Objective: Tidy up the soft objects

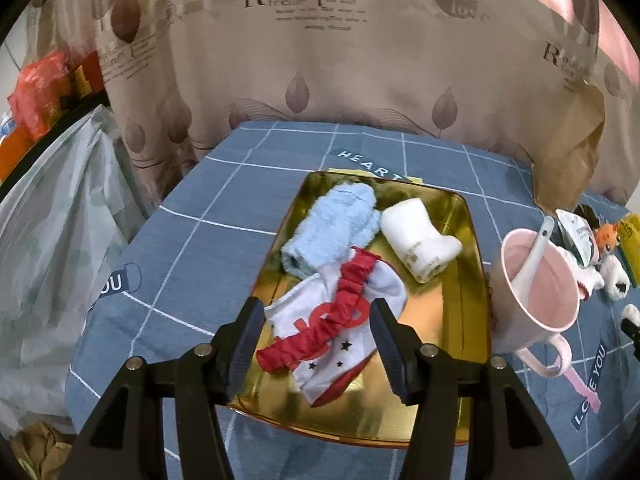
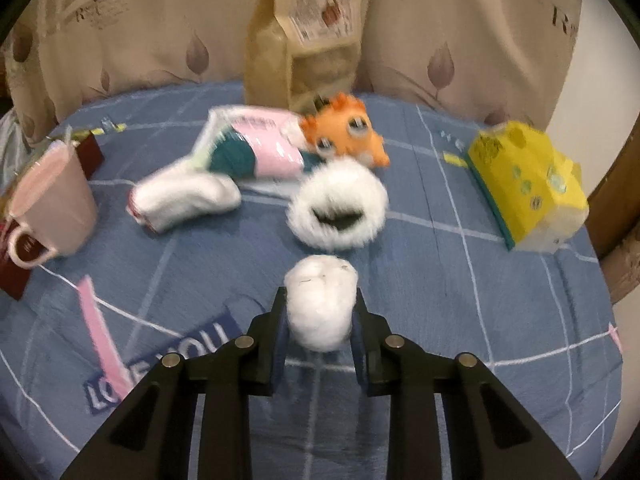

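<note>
In the left wrist view a gold tray (image 1: 460, 320) holds a light blue rolled towel (image 1: 332, 228), a white rolled sock (image 1: 420, 240), and a white cloth with a red scrunchie band (image 1: 340, 312). My left gripper (image 1: 316, 344) is open and empty just above the red and white cloth. In the right wrist view my right gripper (image 2: 320, 320) is shut on a white fluffy ball (image 2: 322, 304). Beyond it lie a white furry puff with a dark centre (image 2: 338, 210), a white rolled sock (image 2: 184, 200), an orange plush toy (image 2: 344, 132) and a packaged pink and teal item (image 2: 256, 148).
A pink mug with a spoon (image 1: 536, 292) stands right of the tray; it also shows in the right wrist view (image 2: 52, 208). A yellow tissue pack (image 2: 528, 184) lies at the right. A tan paper bag (image 2: 308, 28) stands at the back by the curtain. Plastic bags (image 1: 52, 240) hang left.
</note>
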Motion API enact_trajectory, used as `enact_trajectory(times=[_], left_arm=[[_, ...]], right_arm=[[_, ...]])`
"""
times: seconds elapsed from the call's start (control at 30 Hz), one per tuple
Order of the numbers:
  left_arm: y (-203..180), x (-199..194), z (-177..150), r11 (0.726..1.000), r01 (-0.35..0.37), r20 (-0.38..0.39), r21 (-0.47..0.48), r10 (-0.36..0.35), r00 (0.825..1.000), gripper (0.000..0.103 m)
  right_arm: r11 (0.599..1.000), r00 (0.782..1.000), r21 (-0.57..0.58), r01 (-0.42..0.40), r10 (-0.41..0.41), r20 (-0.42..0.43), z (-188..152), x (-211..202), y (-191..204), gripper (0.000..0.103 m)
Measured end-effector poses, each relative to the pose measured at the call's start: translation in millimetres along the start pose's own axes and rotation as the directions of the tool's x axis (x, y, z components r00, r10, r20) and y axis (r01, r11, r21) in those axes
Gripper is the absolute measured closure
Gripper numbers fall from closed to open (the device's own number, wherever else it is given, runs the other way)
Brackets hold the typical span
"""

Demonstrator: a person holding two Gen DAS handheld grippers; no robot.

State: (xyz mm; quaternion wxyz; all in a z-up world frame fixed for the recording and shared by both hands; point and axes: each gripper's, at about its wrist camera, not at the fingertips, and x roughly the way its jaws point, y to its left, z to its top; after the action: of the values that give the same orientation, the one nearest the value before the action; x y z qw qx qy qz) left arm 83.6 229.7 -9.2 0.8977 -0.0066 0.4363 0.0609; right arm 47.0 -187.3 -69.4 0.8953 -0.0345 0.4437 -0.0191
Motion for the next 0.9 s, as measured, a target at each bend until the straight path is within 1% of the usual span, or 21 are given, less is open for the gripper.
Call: enact_trajectory(times=[0.1,0.2,0.3,0.43,0.57,0.67,0.83,0.9], left_arm=[[7,0,0,1.000,-0.010,0.001,-0.019,0.010,1.000,0.047],[14,0,1,0.999,-0.014,0.000,-0.038,0.014,1.000,0.047],[17,-3,2,0.999,-0.020,0.003,-0.041,0.020,1.000,0.047],[23,-7,5,0.998,-0.017,0.012,-0.055,0.018,1.000,0.047],[33,-9,8,0.997,-0.014,0.018,-0.081,0.015,1.000,0.047],[37,-9,8,0.996,-0.011,0.017,-0.092,0.013,1.000,0.047],[40,-7,8,0.995,-0.008,0.012,-0.100,0.009,1.000,0.047],[41,-5,7,0.995,-0.008,0.008,-0.103,0.009,1.000,0.047]], right_arm=[[0.999,0.999,-0.030,-0.017,0.018,0.041,17,-17,14,0.078],[0.996,0.994,-0.066,-0.055,0.060,0.086,37,-34,36,0.078],[0.986,0.984,-0.119,-0.117,0.131,0.118,53,-50,68,0.078],[0.958,0.964,-0.214,-0.193,0.226,0.143,66,-70,118,0.078],[0.915,0.938,-0.303,-0.266,0.318,0.139,68,-84,169,0.078],[0.874,0.919,-0.367,-0.318,0.380,0.109,64,-89,207,0.078],[0.822,0.902,-0.436,-0.367,0.429,0.051,54,-87,252,0.078],[0.810,0.899,-0.449,-0.377,0.437,0.032,52,-81,262,0.078]])
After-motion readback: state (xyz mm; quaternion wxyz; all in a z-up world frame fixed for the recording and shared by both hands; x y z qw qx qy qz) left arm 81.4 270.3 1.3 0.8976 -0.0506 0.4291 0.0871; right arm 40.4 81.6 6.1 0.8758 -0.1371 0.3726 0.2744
